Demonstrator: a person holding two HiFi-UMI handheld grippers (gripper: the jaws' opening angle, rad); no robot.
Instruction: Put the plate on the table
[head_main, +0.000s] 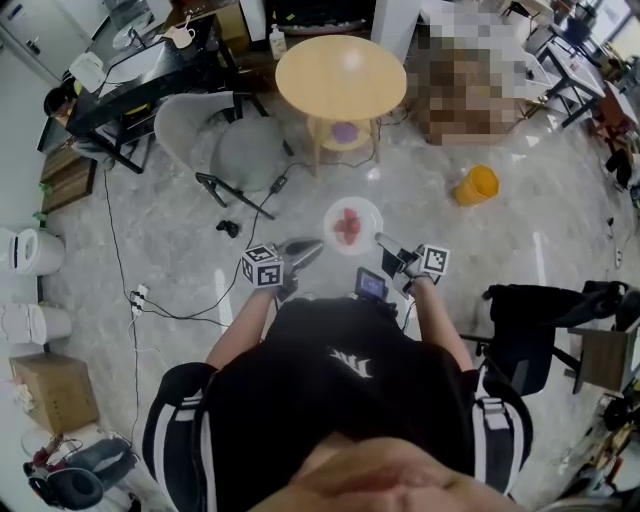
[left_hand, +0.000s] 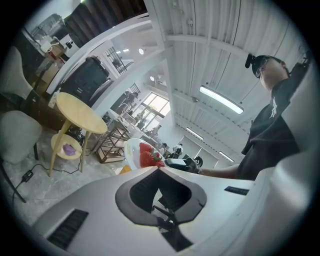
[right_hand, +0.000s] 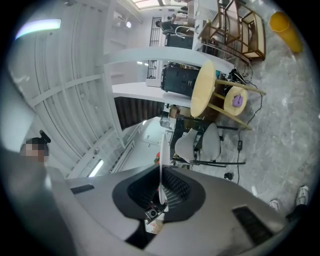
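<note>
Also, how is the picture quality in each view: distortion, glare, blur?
Head view: sharp, bent at the edges, a light reflection on the round table. Left gripper view: strong fisheye, dark corners, ceiling lamp overexposed. Right gripper view: same fisheye, scene rolled sideways, the plate seen edge-on.

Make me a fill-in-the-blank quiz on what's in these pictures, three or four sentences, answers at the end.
1. The right gripper grips the white plate by its ___.
2. The red fruits lying on the plate are ___.
3. The plate hangs above the ___, not yet on the round wooden table.
4. A purple thing lies on the table's ___ shelf.

Missing words: rim; strawberries; floor; lower
</note>
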